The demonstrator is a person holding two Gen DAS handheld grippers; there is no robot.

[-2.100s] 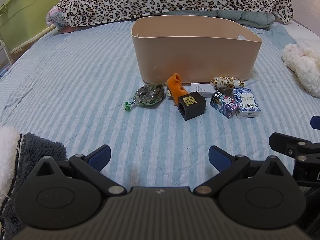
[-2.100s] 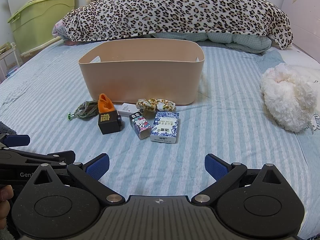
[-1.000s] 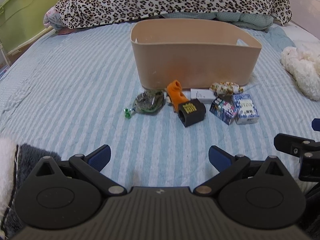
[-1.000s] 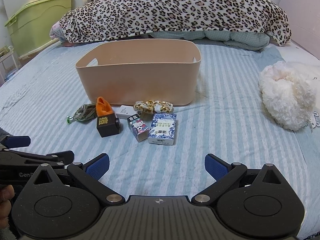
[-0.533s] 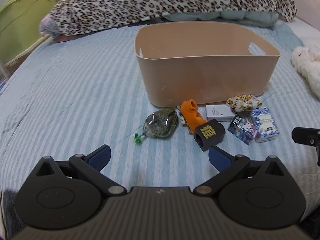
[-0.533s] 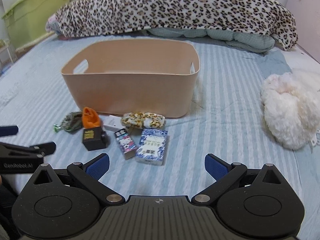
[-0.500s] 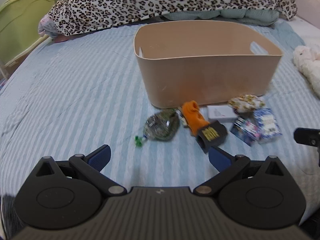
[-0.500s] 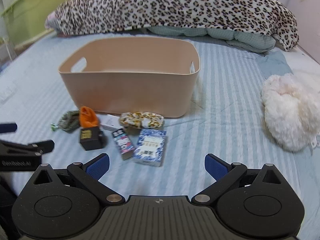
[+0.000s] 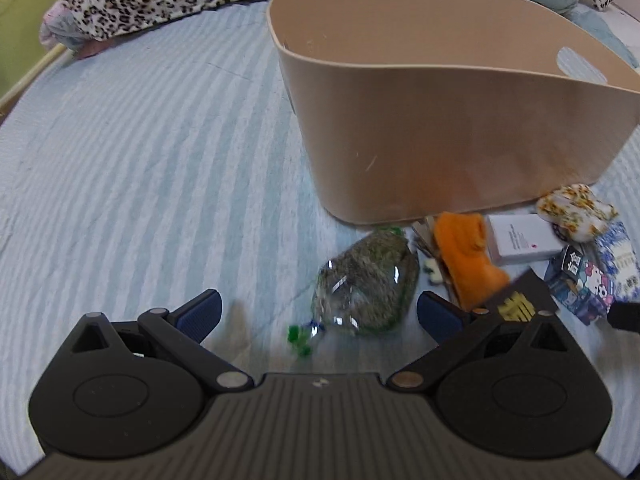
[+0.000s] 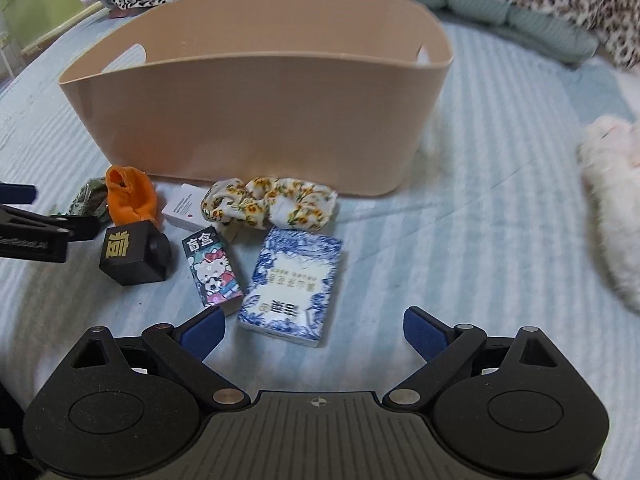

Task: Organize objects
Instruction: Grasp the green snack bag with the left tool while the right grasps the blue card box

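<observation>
Items lie on striped bedsheet [image 10: 460, 216] beside smooth oval tan bin [image 10: 256, 120]. Left gripper [image 9: 318, 314] wide open, empty, over crinkly clear bag [image 9: 366, 286], possibly dried herbs. Right gripper [image 10: 314, 330] wide open, empty, near blue-patterned box [image 10: 292, 284]

My right gripper [image 10: 314, 330] hangs low over the striped bedspread [image 10: 460, 240], jaws spread wide. Just beyond them lies the blue-and-white box [image 10: 294, 284], with the cartoon-cat box [image 10: 214, 268] touching its left side and the black cube [image 10: 134, 254] further left. Farther off sit the floral scrunchie [image 10: 272, 202], a white card box [image 10: 184, 208] and orange cloth [image 10: 130, 196], before the beige bin [image 10: 256, 120]. My left gripper [image 10: 36, 228] enters at the left edge.
</observation>
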